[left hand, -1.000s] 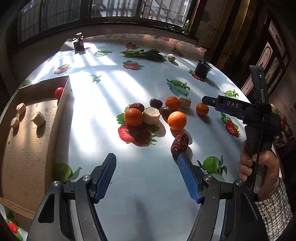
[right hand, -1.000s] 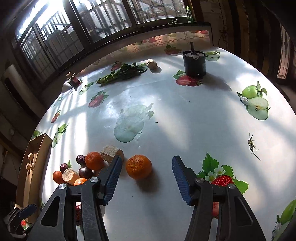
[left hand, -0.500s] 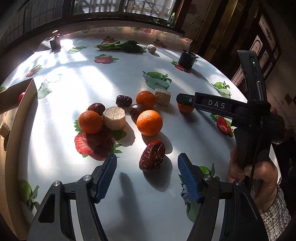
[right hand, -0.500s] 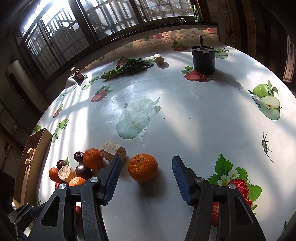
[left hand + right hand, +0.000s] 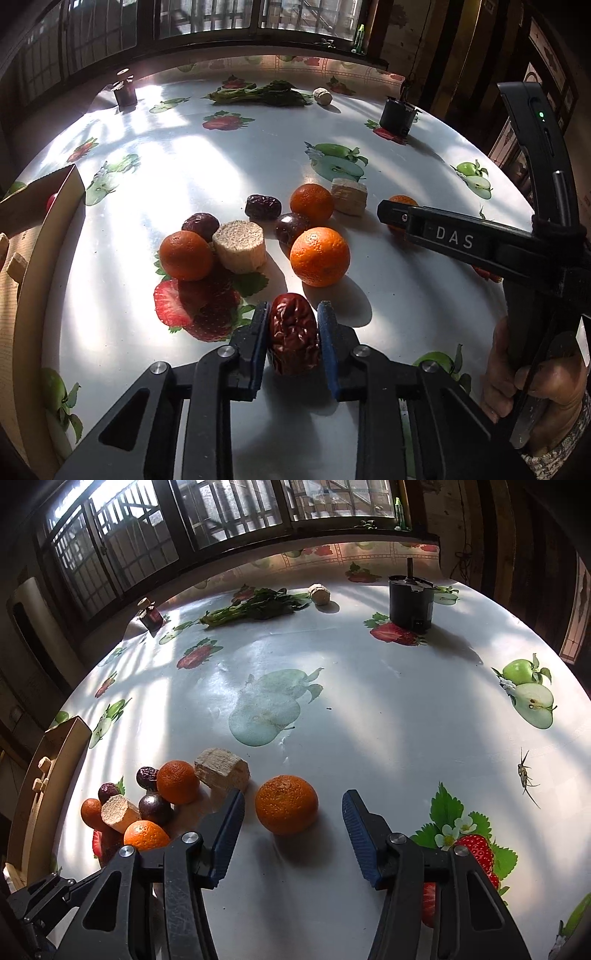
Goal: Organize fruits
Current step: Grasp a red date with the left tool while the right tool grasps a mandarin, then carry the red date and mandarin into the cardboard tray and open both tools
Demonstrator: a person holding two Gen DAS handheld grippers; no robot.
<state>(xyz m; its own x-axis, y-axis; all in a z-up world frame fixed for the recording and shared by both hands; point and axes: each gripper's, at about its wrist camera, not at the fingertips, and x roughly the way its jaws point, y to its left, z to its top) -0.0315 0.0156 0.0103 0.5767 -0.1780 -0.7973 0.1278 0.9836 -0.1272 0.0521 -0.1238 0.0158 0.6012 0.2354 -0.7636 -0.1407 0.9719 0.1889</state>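
Observation:
My left gripper (image 5: 293, 317) is shut on a wrinkled red date (image 5: 293, 338) at the near edge of the fruit cluster. Beyond it lie an orange (image 5: 319, 256), a second orange (image 5: 185, 255), a third orange (image 5: 311, 204), darker dates (image 5: 263, 206) and pale cut chunks (image 5: 240, 245). My right gripper (image 5: 293, 806) is open, its blue fingers on either side of a lone orange (image 5: 286, 804) on the tablecloth, not touching it. The cluster also shows at the left of the right wrist view (image 5: 155, 801).
A cardboard box (image 5: 22, 295) with pale chunks and a red fruit stands at the left. A black cylinder (image 5: 410, 600), leafy greens (image 5: 255, 605), a small jar (image 5: 149, 614) and a cork-like lump (image 5: 319, 593) sit at the far side. The right gripper's body (image 5: 480, 240) crosses the left view.
My left gripper moved forward to the red date and closed on it. My right gripper crept closer to the lone orange and stayed open.

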